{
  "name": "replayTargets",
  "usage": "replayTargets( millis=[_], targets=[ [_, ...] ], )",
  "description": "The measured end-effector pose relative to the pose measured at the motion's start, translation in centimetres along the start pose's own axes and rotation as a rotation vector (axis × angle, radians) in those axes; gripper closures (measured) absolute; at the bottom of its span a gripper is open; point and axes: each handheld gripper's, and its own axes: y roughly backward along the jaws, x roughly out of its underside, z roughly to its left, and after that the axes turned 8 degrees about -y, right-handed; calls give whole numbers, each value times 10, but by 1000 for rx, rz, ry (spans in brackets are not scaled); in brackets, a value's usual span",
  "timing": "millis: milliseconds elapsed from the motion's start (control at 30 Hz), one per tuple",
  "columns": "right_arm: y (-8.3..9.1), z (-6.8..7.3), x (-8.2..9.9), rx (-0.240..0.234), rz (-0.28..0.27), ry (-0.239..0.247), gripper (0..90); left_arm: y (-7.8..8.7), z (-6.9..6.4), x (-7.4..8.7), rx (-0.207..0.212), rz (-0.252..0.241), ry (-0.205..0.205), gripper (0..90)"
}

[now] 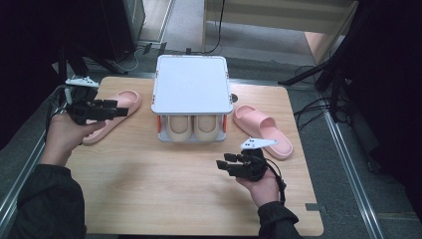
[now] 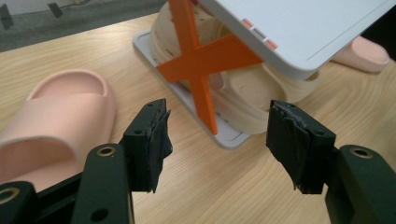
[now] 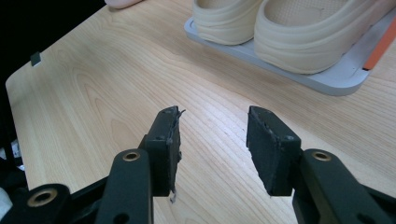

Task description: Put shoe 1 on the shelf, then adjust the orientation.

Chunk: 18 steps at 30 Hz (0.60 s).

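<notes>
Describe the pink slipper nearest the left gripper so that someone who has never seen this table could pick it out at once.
Start at the white two-level rack in the middle of the wooden table. The pink slipper lies on the tabletop to its left, under the left gripper. Unlike the cream pair it is off the rack, and its twin lies on the rack's other side.

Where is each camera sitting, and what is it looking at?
High view: above the person's side, looking down on the table, rack, pink slippers; both forearms, left gripper and right gripper show.
Left gripper view: on the left gripper, facing the rack's orange cross brace; open black jaws show.
Right gripper view: on the right gripper, facing the cream slippers; open jaws show.
All views share the cream slippers.
</notes>
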Motion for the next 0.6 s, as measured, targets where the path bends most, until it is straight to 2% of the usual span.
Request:
replayTargets(
  millis=[100,167,333,400,600],
  targets=[
    [-1,-3,0,0,2,4,550,1,9,10,-25,-5,11,389],
    [-2,-4,1,-1,3,-6,551,0,15,16,-31,-4,32,392],
    [-3,-7,-1,-1,-4,-6,551,-4,31,30,-65,-6,34,412],
    [-3,-8,-1,2,-2,-8,551,-9,38,36,-78,17,57,428],
    [-4,-8,1,10,0,-4,551,-28,60,51,-78,80,108,471]
  ],
)
